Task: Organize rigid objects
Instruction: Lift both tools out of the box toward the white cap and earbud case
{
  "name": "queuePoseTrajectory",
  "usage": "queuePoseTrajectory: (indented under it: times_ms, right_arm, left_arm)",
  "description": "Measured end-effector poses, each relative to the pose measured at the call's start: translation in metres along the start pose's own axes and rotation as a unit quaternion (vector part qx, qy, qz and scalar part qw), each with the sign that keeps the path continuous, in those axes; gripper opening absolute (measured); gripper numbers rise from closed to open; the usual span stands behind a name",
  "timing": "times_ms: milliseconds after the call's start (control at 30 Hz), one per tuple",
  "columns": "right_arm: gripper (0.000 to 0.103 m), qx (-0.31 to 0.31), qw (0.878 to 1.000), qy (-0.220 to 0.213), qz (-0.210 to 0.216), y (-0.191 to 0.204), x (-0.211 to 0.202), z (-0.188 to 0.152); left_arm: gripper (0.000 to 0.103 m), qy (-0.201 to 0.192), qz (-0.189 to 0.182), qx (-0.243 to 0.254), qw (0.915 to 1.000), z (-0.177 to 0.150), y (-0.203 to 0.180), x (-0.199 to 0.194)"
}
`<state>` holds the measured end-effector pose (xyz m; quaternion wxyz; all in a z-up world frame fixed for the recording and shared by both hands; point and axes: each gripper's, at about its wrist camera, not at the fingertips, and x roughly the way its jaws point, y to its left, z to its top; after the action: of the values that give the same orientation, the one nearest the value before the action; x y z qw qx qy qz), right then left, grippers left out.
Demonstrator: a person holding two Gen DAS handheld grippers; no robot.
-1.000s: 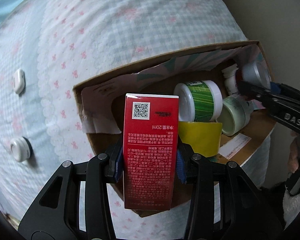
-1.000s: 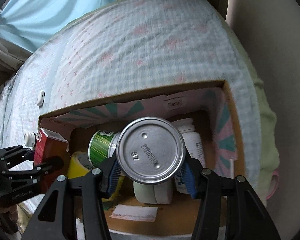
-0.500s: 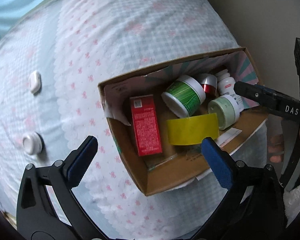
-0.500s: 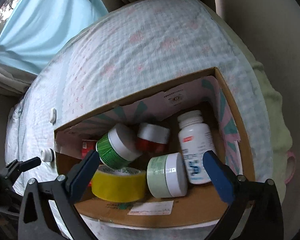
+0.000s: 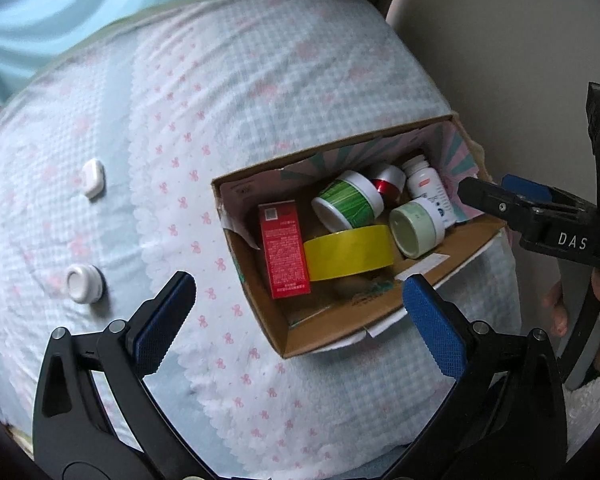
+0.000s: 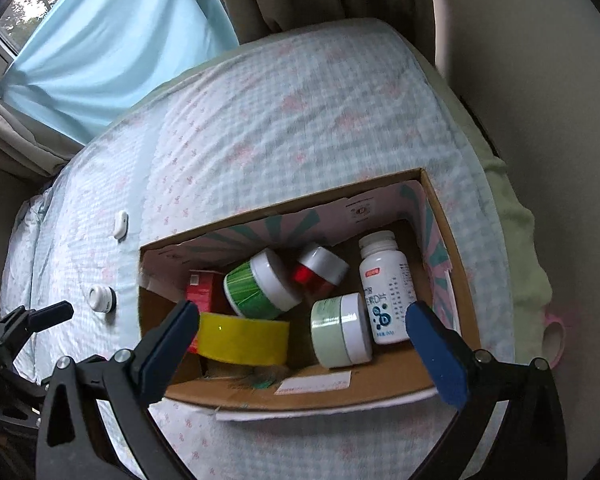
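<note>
Left wrist: red carton [image 5: 284,252], white print.

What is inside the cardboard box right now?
The cardboard box holds a red carton, yellow tape roll, green striped jar, red jar, pale green jar and white bottle. Whatever lies beneath them is covered.

We see the left gripper [image 5: 300,312] and right gripper [image 6: 302,334] as black frames whose fingers [image 5: 434,326] carry blue textured pads and silver screws. One frame bears white letters "DAS" and a green light; a white fleecy sleeve [image 5: 592,392] shows.
</note>
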<state>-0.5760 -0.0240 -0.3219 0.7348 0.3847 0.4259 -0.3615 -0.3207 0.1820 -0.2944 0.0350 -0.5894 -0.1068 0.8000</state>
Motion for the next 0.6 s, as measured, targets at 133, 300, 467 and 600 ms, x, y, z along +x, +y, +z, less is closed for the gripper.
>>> queuePoseTrajectory:
  times_ms: [133,300,467,600]
  right_arm:
    - [0.103,-0.004,1.0,-0.015,-0.002,0.008,-0.023,-0.007]
    - [0.103,-0.031,0.999,-0.007,-0.01,0.026,-0.048,-0.017]
    - [0.103,-0.063,0.998,-0.012,-0.024,0.051,-0.067,-0.031]
    - [0.103,-0.077,0.997,-0.014,-0.024,0.076,-0.083,-0.038]
  left_arm:
    - [0.103,-0.018,0.006,0.001,0.9998,-0.009,0.0,-0.025]
    - [0.103,-0.04,-0.002,-0.006,0.9992,-0.025,0.005,-0.058]
    - [0.103,-0.058,0.009,-0.021,0.998,-0.048,0.022,-0.087]
    - [0.103,-0.075,0.038,-0.042,0.9955,-0.071,0.049,-0.115]
